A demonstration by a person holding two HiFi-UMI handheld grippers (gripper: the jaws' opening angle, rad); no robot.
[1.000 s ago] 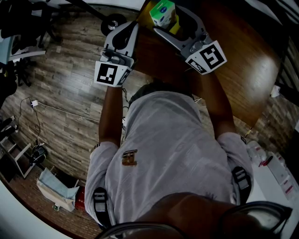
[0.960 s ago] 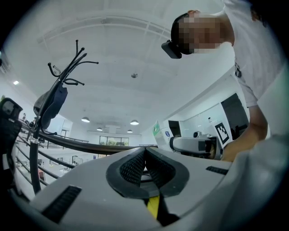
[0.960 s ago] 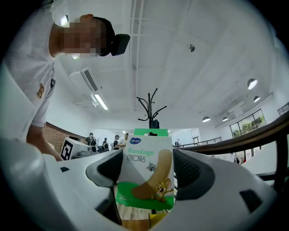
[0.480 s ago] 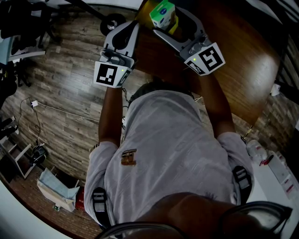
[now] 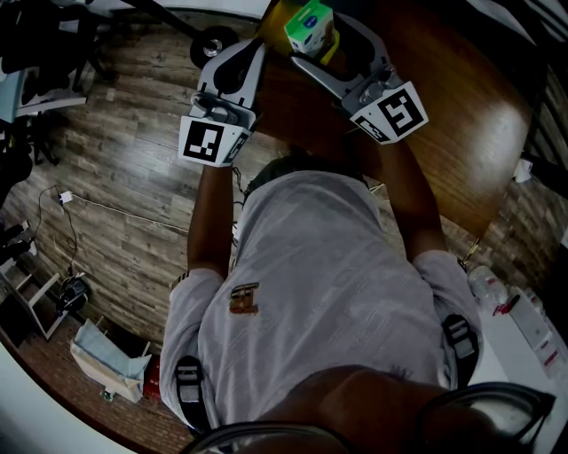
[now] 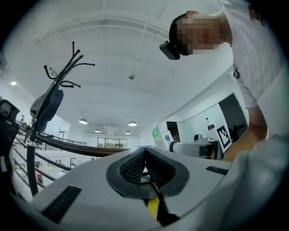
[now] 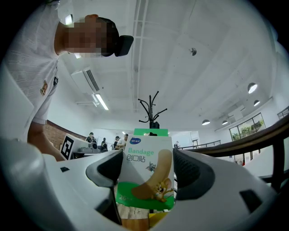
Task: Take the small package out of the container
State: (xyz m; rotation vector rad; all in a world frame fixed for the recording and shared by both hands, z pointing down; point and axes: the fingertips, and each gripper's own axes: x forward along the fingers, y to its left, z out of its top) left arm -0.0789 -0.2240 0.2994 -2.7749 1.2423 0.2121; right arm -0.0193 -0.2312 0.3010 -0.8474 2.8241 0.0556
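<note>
Your right tool [image 5: 312,46] is closed on the small package [image 5: 308,24], and in the head view it holds that green and white box up at the top of the picture, over the edge of the brown wooden surface [image 5: 444,133]. Your left tool [image 5: 248,62] is just beside it, on the left, above the wooden floor [image 5: 133,177]. Each tool shows its cube with a black and white square on it, close to your arms. Your white shirt [image 5: 319,293] fills the middle of this view. You cannot make out the container from here. In the left gripper view, your left tool [image 6: 144,164] has its two jaws pressed together, with the dark pads touching and nothing between them. It points up at the white ceiling. A black coat stand [image 6: 58,90] with something dark hanging on it is at the left, and the curved rim of the surface [image 6: 67,146] runs across behind the jaws. In the right gripper view, your right tool [image 7: 151,169] has one jaw on each side of the small package [image 7: 146,178], and both jaws touch it. The package stands upright between them. It is white on top and green at the bottom, with the word "Bandage" and a cartoon mouse on its front. The coat stand [image 7: 151,108] rises right behind it, and some people [image 7: 106,142] are far off at the left.
</note>
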